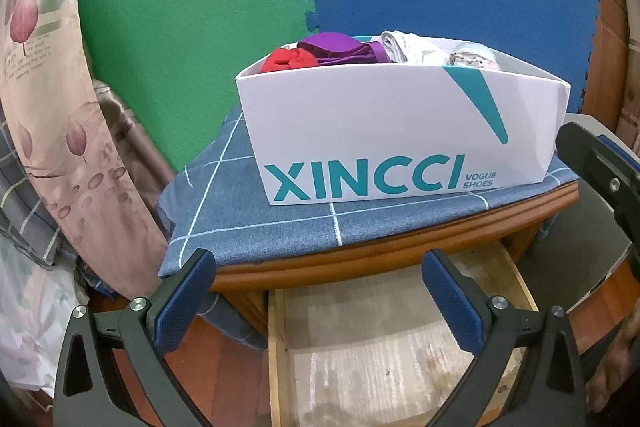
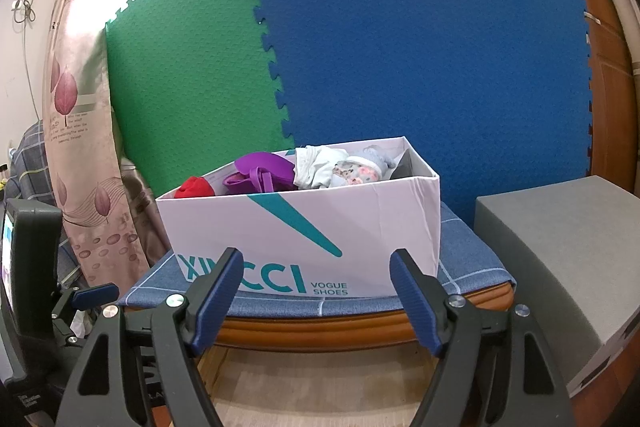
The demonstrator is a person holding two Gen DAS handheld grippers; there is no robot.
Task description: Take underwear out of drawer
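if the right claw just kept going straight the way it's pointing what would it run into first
Most likely the white shoe box on the blue checked cloth: the open right claw frames its front wall. Depth is unclear, so the wooden cabinet edge might come first.

Smooth matt cardboard shoebox [image 1: 380, 131], woven blue checked cloth [image 1: 248, 223] beneath, glossy varnished wooden cabinet [image 1: 360, 263], rough bare-wood drawer [image 1: 360, 339], dimpled foam mats [image 2: 420, 47] behind.
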